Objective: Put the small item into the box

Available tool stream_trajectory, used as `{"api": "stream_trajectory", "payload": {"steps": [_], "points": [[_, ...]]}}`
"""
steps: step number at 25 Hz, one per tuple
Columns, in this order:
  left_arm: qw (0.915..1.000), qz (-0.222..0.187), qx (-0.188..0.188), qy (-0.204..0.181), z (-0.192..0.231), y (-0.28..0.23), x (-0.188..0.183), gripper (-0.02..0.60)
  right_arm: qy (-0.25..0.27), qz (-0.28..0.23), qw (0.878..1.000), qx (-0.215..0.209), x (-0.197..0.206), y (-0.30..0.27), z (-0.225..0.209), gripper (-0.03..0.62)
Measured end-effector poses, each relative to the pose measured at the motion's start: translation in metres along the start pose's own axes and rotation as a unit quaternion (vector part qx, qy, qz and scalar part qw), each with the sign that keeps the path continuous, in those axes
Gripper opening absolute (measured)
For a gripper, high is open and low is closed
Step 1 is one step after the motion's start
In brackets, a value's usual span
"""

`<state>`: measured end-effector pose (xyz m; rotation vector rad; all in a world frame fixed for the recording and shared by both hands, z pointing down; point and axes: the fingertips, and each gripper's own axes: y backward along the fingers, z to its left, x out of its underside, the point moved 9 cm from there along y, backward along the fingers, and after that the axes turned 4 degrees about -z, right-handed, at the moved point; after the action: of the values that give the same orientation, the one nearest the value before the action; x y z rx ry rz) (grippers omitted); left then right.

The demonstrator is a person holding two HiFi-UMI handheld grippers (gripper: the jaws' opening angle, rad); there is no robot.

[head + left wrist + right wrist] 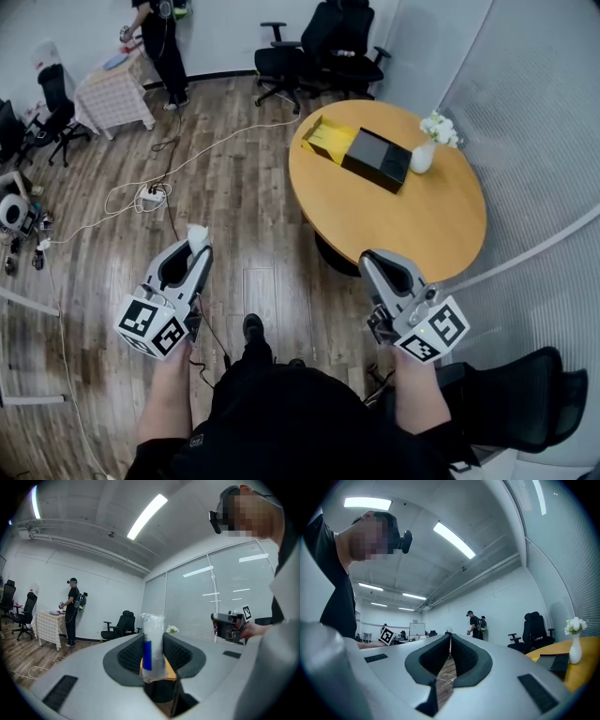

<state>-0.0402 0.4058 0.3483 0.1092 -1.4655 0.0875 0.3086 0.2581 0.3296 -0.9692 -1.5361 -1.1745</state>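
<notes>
On the table [412, 225] the box [361, 150] sits open; short of it my left gripper [199, 247] pinches the item [197, 232], right gripper [367, 260] jaws pressed together.

Left gripper [199, 247], closed on small item [197, 232], and right gripper [371, 262] hang over floor [262, 216], short of worktop [403, 234]. Near half of worktop bare: open path to box [377, 159]. Its yellow tray [328, 139] is open on top. Vase [424, 155] stands just beside box's right end. Chairs [323, 52] beyond far edge. Partition [534, 141] close on right. Cables [131, 199] on floor, far left.
</notes>
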Motion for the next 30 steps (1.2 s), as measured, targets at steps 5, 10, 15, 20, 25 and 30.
{"api": "stream_trajectory", "payload": {"steps": [5,10,15,20,25,30], "points": [[1.0000,0.005,0.001,0.007,0.057,-0.028,0.001,0.132,-0.007,0.013,1.000,0.001,0.015,-0.059,-0.025,0.037],[0.9999,0.008,0.002,0.012,0.114,-0.054,-0.001,0.132,-0.015,0.024,1.000,0.002,0.030,-0.120,-0.046,0.038],[0.9998,0.006,0.007,0.017,0.160,-0.072,-0.006,0.132,-0.013,0.028,1.000,0.002,0.033,-0.170,-0.059,0.038],[0.9997,0.004,0.017,0.018,0.192,-0.082,-0.012,0.132,-0.006,0.023,1.000,0.011,0.032,-0.204,-0.063,0.038],[0.9994,0.001,0.031,0.015,0.214,-0.093,-0.015,0.132,-0.006,0.023,0.999,0.023,0.037,-0.222,-0.066,0.037],[0.9991,-0.003,0.036,0.021,0.224,-0.100,-0.012,0.132,-0.011,0.032,0.999,0.035,0.040,-0.228,-0.074,0.037]]}}
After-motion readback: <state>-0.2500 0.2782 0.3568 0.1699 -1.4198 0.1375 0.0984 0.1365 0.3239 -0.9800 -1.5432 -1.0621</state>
